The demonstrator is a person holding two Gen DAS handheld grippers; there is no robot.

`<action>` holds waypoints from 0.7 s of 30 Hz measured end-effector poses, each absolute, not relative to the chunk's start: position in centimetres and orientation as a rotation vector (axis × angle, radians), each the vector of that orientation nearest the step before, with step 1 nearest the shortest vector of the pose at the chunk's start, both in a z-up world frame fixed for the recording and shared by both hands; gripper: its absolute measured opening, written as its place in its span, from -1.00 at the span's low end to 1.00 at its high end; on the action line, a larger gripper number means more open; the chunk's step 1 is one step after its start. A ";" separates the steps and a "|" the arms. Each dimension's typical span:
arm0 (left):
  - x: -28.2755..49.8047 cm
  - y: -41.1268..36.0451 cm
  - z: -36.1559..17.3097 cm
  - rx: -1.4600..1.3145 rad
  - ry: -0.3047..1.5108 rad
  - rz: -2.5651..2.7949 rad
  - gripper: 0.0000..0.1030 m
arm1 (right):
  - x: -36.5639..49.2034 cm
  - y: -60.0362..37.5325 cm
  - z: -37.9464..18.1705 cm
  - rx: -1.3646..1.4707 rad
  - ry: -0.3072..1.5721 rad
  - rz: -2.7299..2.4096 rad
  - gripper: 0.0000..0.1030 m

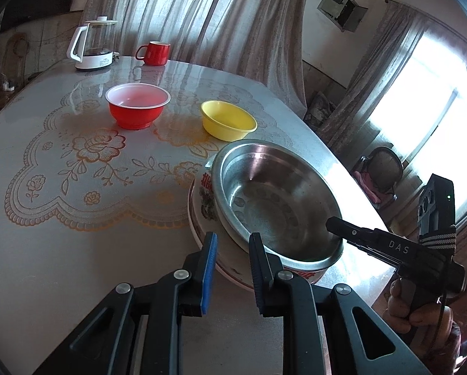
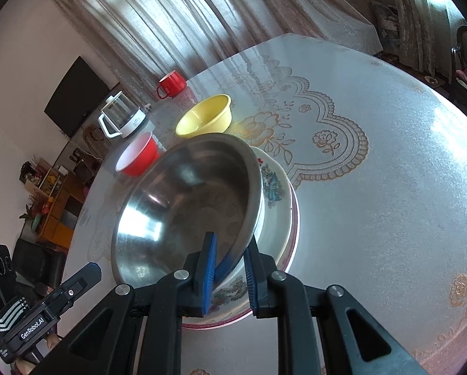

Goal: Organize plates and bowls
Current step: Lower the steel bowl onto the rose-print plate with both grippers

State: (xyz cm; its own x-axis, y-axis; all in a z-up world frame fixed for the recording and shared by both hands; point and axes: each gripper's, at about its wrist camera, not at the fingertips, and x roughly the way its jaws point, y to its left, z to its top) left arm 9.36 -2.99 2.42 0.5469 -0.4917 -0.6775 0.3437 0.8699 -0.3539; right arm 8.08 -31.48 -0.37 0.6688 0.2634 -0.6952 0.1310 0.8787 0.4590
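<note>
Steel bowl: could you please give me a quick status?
Right gripper shut on steel bowl rim, bowl nested in floral bowl. Left gripper nearly shut, empty. Nothing obstructing.

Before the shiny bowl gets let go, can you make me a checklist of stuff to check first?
1. Right tool pinching the metal bowl's rim: ok.
2. Metal bowl sits inside the flowered bowl: ok, though it looks tilted.
3. Flowered bowl rests on the plate: ok.
4. Left tool out of the way: cannot tell; it sits at the stack's near edge, and whether it touches is unclear.
5. Yellow bowl and red bowl standing apart from the stack: ok.
6. Will the metal bowl settle flat when released: cannot tell.
</note>
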 end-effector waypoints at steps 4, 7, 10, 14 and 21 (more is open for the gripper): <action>9.7 -2.4 2.3 -0.180 0.856 -0.465 -0.59 | 8.3 -31.7 -0.5 0.523 0.857 0.086 -0.68; 10.2 -1.6 2.3 -0.189 0.853 -0.449 -0.57 | 8.4 -31.8 -0.6 0.541 0.861 0.094 -0.68; 10.4 -0.9 2.3 -0.193 0.857 -0.430 -0.54 | 8.4 -31.8 -0.8 0.564 0.865 0.105 -0.67; 10.7 0.2 2.3 -0.186 0.859 -0.408 -0.50 | 8.3 -31.5 -0.9 0.560 0.869 0.116 -0.66; 11.8 2.2 2.4 -0.176 0.859 -0.358 -0.44 | 7.9 -31.8 -0.6 0.569 0.870 0.149 -0.58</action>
State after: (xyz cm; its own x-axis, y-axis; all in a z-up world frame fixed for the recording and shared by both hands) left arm 11.76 2.21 2.43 0.5987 -0.3768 -0.7068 0.2365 0.9263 -0.2934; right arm 7.95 -31.79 -0.59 0.6450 0.3485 -0.6801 0.1028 0.8423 0.5291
